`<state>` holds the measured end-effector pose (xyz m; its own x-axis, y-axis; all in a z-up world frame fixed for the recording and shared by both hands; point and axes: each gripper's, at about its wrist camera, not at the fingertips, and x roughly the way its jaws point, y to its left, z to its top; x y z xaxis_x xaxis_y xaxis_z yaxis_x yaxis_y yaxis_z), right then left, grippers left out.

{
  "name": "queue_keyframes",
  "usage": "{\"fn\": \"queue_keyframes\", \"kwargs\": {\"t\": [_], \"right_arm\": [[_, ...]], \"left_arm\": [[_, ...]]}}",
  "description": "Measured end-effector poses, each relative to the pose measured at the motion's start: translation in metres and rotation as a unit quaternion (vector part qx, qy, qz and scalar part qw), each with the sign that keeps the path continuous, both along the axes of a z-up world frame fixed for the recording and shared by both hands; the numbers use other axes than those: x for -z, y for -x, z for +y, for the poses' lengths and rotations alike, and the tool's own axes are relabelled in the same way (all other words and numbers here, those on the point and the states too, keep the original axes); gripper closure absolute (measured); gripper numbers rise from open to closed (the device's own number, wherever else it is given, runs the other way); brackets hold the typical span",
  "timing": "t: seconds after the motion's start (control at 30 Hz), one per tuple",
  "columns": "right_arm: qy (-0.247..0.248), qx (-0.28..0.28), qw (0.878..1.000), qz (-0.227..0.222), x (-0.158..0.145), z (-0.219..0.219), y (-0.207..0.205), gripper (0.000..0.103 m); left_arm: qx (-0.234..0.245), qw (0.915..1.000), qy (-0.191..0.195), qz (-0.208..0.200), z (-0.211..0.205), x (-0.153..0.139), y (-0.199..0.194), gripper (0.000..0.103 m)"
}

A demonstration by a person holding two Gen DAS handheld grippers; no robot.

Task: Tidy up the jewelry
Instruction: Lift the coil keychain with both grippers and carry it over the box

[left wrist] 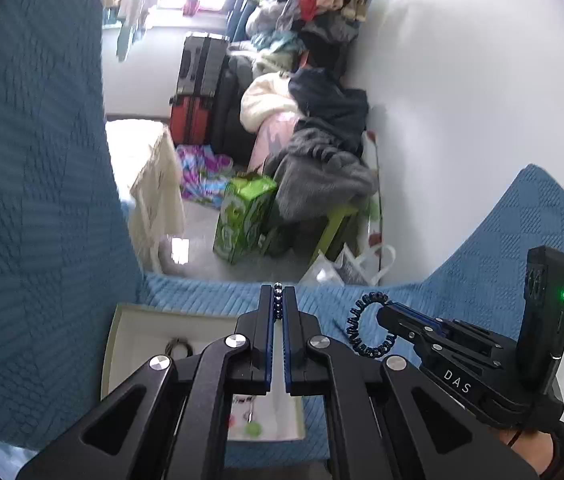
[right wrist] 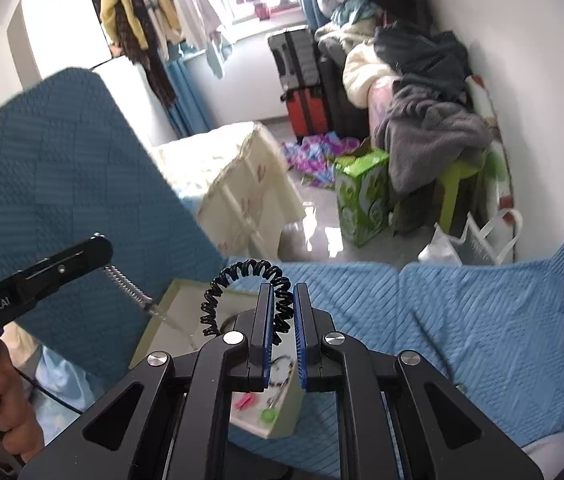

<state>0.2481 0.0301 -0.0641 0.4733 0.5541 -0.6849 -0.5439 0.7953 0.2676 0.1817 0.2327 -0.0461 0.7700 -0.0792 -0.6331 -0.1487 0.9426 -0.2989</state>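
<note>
My left gripper point(left wrist: 278, 295) is shut on a string of small shiny beads point(left wrist: 277, 301) that sits between its pads; in the right wrist view it point(right wrist: 102, 246) holds the same bracelet point(right wrist: 128, 285), which hangs down silvery. My right gripper point(right wrist: 282, 296) is shut on a black spiral coil hair tie point(right wrist: 242, 280), whose loop stands up to the left; in the left wrist view this gripper point(left wrist: 382, 314) and coil point(left wrist: 366, 328) sit to the right. Both hang above an open cream jewelry box point(left wrist: 142, 320) on a blue sofa. The box point(right wrist: 170, 300) holds a pink clip point(right wrist: 246, 401), a green piece point(right wrist: 268, 415) and a dark bracelet point(right wrist: 282, 372).
The blue quilted sofa point(right wrist: 442, 340) has a tall back at left point(left wrist: 34, 180). Beyond its edge are a cream-covered table point(right wrist: 238, 184), a green carton point(right wrist: 362, 196), suitcases point(right wrist: 306, 80), a pile of clothes point(right wrist: 422, 92) and white bags point(right wrist: 470, 240) by the wall.
</note>
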Motion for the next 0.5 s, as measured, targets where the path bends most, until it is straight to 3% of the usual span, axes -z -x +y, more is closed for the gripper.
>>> {"fn": "queue_keyframes", "kwargs": {"t": [0.5], "right_arm": [[0.042, -0.020, 0.998, 0.052, 0.083, 0.033, 0.033, 0.094]], "left_arm": [[0.006, 0.9969, 0.017, 0.076, 0.021, 0.094, 0.019, 0.102]]}}
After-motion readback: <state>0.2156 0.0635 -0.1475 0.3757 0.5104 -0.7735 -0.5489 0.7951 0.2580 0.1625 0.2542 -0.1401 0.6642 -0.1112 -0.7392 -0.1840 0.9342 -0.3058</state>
